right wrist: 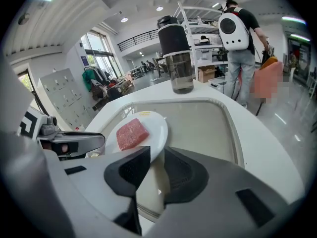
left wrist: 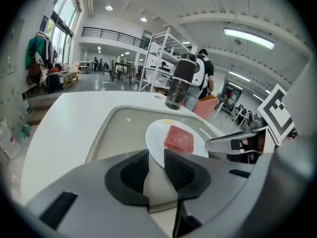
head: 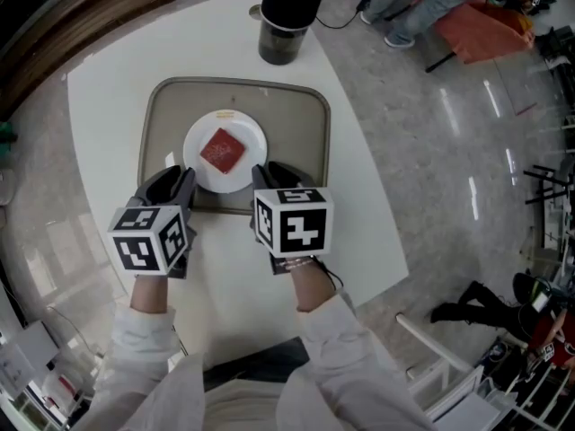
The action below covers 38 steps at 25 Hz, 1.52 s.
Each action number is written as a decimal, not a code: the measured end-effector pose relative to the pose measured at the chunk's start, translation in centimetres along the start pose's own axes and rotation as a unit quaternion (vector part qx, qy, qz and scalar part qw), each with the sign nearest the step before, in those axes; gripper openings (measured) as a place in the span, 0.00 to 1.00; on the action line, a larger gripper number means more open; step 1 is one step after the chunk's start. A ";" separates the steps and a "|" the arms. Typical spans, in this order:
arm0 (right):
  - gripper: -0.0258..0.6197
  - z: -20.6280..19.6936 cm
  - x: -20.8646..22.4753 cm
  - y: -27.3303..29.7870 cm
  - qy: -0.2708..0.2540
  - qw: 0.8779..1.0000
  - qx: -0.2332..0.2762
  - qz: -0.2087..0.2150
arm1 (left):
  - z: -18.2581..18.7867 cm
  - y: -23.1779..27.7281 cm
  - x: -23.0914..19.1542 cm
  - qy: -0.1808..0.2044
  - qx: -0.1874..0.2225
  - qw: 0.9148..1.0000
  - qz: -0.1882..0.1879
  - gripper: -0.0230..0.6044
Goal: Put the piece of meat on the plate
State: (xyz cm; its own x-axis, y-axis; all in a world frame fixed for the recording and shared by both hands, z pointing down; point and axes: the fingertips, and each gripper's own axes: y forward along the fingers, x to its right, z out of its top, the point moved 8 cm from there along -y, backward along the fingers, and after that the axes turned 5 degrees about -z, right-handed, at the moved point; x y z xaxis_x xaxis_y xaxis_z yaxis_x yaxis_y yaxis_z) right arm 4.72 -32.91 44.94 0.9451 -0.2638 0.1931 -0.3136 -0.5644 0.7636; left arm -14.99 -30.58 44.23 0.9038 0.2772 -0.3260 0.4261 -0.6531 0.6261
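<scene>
A square red piece of meat (head: 222, 150) lies flat in the middle of a round white plate (head: 250, 133), which stands on a beige tray (head: 301, 124). My left gripper (head: 182, 180) is at the plate's near left rim and my right gripper (head: 268, 176) at its near right rim, both over the tray's front edge. In the left gripper view the meat (left wrist: 179, 139) lies just beyond the jaws (left wrist: 156, 158), which stand slightly apart with nothing between the pads. The right gripper (right wrist: 157, 155) also has a gap; the plate's rim (right wrist: 159, 133) shows just past it.
A tall black-lidded tumbler (head: 286, 16) stands on the white table (head: 108, 106) behind the tray. The table's right edge (head: 377, 205) drops to the floor. A person with a backpack (right wrist: 237, 29) stands far off in the room.
</scene>
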 end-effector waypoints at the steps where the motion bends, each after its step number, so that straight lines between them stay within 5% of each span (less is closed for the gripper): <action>1: 0.18 -0.1 0.1 -0.5 0.002 1.000 0.005 -0.002 | 0.0 -0.4 0.1 0.001 0.004 1.000 0.001 0.17; 6: 0.18 -0.2 0.5 -2.9 0.000 0.999 0.033 -0.005 | 0.4 -2.7 0.5 0.022 0.023 0.999 0.014 0.17; 11: 0.13 0.0 -0.1 -6.1 0.027 0.992 0.103 0.069 | 0.8 -6.4 1.0 0.023 0.071 0.997 0.012 0.17; 17: 0.09 -0.8 -0.7 -12.0 0.006 0.982 0.161 0.102 | 0.3 -12.5 4.0 0.029 0.118 0.993 0.009 0.16; 26: 0.08 -3.8 -3.3 -19.2 -0.043 0.970 0.200 0.133 | -2.3 -18.0 10.8 0.058 0.162 0.979 -0.110 0.08; 38: 0.07 -10.1 -9.5 -25.8 -0.070 0.959 0.236 0.138 | -6.1 -24.7 14.3 0.099 0.151 0.969 -0.171 0.06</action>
State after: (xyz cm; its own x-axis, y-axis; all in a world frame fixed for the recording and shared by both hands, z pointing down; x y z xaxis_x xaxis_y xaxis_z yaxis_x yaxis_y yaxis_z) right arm 4.73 -7.91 29.62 0.8082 -0.5384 0.2388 -0.5889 -0.7398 0.3253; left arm -12.34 -6.19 28.43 0.7145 0.6240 -0.3164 0.6979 -0.6672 0.2603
